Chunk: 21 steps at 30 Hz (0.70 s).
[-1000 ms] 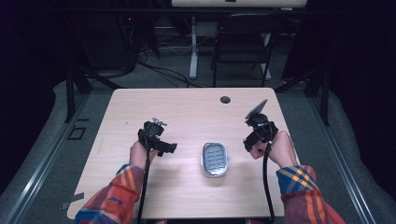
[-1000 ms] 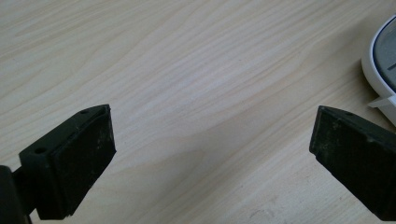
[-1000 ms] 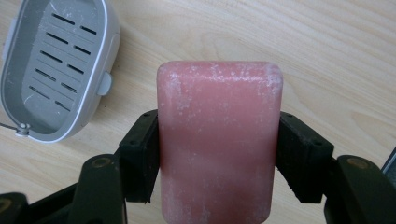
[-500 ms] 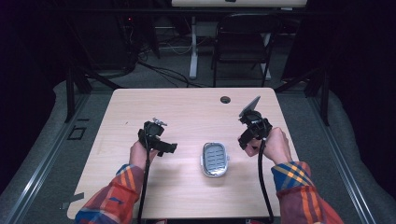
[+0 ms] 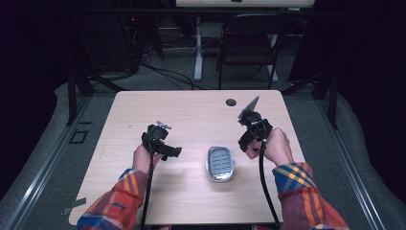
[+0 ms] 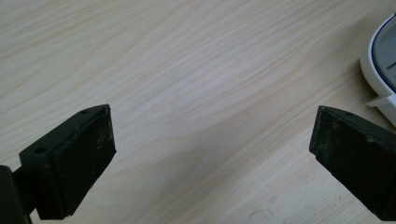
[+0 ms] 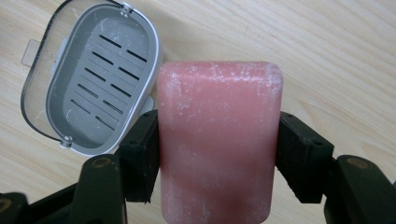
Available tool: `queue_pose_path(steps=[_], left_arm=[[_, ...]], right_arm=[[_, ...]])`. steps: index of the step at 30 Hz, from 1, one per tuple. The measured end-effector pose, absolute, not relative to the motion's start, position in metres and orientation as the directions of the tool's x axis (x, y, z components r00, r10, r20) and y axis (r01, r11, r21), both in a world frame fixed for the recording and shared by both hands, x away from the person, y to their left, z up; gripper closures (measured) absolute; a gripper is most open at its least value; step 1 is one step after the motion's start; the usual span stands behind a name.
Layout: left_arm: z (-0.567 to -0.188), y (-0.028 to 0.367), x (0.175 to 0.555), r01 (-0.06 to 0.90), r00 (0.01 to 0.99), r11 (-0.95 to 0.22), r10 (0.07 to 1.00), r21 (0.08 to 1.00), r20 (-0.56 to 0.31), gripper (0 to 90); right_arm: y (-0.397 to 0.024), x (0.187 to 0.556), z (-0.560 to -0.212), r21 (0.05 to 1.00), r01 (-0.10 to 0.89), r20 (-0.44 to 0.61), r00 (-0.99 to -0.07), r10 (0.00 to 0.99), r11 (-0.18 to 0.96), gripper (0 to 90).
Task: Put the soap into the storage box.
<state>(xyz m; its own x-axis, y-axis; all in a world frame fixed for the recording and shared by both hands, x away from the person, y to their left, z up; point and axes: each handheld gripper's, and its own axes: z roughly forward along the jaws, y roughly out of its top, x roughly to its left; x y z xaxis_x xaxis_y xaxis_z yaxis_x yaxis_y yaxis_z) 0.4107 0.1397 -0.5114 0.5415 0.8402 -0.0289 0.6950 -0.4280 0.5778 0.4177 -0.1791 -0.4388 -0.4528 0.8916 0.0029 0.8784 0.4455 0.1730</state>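
A white soap box (image 5: 220, 164) with a grey slotted insert lies open on the wooden table (image 5: 191, 110), near the front middle. In the right gripper view the soap box (image 7: 93, 79) lies up and to the left, its clear lid swung aside. My right gripper (image 7: 219, 156) is shut on a pink bar of soap (image 7: 219, 116) and holds it above the table beside the box. From above, the right gripper (image 5: 246, 140) hangs just right of the box. My left gripper (image 5: 170, 151) is left of the box. Its jaws (image 6: 210, 158) stand wide open over bare wood, with the box's rim (image 6: 380, 56) at the right edge.
A round cable hole (image 5: 231, 102) sits near the table's far edge. A dark chair (image 5: 249, 38) and cables stand on the floor behind the table. Bare wood lies left of the box and along the far half of the table.
My right gripper has drifted left with the soap, closer to the soap box. The left gripper has stayed where it was.
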Motion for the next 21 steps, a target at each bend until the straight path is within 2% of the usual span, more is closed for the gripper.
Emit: queue_pose_path(steps=[21], left_arm=[[-0.511, 0.14, 0.411, 0.694, 0.546, -0.434, 0.837, 0.575, -0.027, 0.1]], right_arm=[[-0.151, 0.424, -0.444, 0.145, 0.851, -0.007, -0.509, 0.861, 0.505, 37.3]])
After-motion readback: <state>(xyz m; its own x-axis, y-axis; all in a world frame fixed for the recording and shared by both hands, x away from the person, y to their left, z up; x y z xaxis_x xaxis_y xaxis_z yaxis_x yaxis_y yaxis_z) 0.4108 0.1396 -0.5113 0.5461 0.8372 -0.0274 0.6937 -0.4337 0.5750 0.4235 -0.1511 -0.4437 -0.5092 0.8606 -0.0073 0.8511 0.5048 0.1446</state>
